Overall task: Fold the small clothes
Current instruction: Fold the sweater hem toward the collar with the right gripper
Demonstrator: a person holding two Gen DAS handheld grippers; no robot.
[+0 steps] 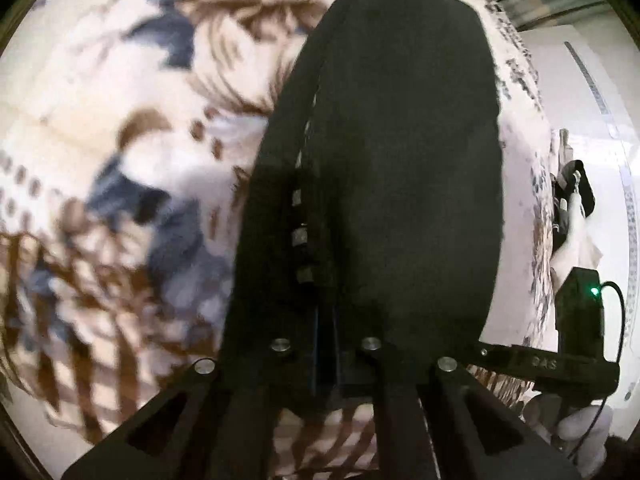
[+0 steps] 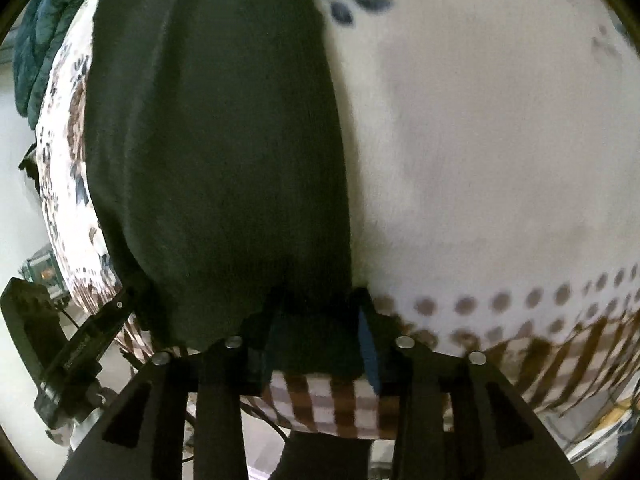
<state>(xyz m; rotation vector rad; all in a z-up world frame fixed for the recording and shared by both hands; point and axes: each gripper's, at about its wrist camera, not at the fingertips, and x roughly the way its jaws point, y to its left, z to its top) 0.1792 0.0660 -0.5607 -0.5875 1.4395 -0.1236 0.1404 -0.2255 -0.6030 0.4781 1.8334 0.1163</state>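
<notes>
A small black garment [image 1: 400,160] lies stretched lengthwise on a white bedspread with brown and blue print [image 1: 120,120]. My left gripper [image 1: 326,344] is shut on the garment's near edge; the cloth covers its fingertips. In the right wrist view the same black garment [image 2: 224,140] runs away from the camera. My right gripper [image 2: 316,320] is shut on its near edge, with cloth bunched between the blue-padded fingers [image 2: 370,356]. The right gripper's body [image 1: 576,320] shows at the right of the left wrist view.
The bedspread [image 2: 500,140] fills the right wrist view's right side. The bed's edge runs along the bottom, with pale floor [image 2: 16,208] beyond. A dark teal quilt [image 2: 44,40] lies at the far left. The left gripper's body [image 2: 60,340] shows at lower left.
</notes>
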